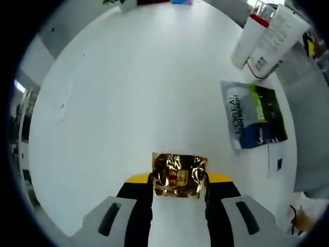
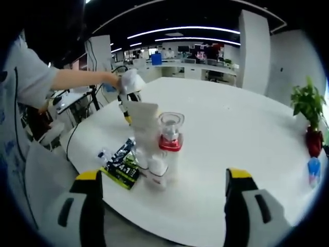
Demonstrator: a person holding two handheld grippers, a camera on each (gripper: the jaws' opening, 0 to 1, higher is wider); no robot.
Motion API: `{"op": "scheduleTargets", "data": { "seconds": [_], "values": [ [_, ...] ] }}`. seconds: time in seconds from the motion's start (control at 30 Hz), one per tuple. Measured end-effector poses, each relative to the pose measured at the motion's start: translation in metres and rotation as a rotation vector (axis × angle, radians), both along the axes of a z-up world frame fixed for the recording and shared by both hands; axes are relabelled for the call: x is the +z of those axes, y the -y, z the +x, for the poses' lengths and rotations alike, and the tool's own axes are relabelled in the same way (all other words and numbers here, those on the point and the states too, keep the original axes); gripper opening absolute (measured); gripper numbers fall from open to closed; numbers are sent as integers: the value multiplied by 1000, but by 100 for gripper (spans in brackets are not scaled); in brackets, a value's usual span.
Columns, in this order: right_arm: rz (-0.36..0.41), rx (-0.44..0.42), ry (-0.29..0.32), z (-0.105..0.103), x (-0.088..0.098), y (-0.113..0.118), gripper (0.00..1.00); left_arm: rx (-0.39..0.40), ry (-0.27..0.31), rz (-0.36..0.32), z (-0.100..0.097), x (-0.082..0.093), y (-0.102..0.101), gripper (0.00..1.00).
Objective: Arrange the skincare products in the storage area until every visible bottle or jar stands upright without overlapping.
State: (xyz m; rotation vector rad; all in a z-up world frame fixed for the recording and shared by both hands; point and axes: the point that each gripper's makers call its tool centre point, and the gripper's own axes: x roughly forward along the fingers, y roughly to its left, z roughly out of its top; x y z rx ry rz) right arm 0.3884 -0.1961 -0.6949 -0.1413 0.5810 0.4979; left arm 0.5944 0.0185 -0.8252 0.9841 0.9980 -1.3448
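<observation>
on the white round table [image 1: 128, 77], our left gripper [image 1: 180, 180] clamps a gold packet [image 1: 179, 175]; the upright tubes [image 1: 262, 38] lie far right, beyond our spread, empty right gripper [image 2: 162, 193].

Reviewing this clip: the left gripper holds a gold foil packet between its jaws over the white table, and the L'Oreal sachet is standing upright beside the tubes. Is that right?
Not quite. The L'Oreal sachet is lying flat on the white table, not standing upright; the left gripper view shows it face up near the tubes. The rest holds: the left gripper has the gold foil packet between its jaws.
</observation>
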Motion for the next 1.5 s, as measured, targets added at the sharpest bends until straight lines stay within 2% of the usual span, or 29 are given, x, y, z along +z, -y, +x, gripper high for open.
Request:
{"op": "scheduleTargets", "data": {
  "seconds": [0.3, 0.4, 0.7, 0.9, 1.2, 1.5],
  "values": [
    [5, 23, 10, -2, 4, -5, 100, 17, 0, 4, -16, 7, -3, 36],
    [14, 31, 46, -1, 11, -7, 100, 16, -3, 2, -21, 10, -5, 36],
    [24, 47, 29, -6, 11, -12, 100, 35, -2, 5, -33, 15, -12, 36],
    [29, 34, 34, -6, 12, -10, 100, 48, -8, 16, -50, 18, -16, 36],
    [58, 37, 53, -7, 19, -15, 100, 77, -20, 9, -66, 23, -19, 36],
    [36, 43, 57, -9, 21, -13, 100, 95, -29, 3, -93, 23, -16, 36]
  ]
}}
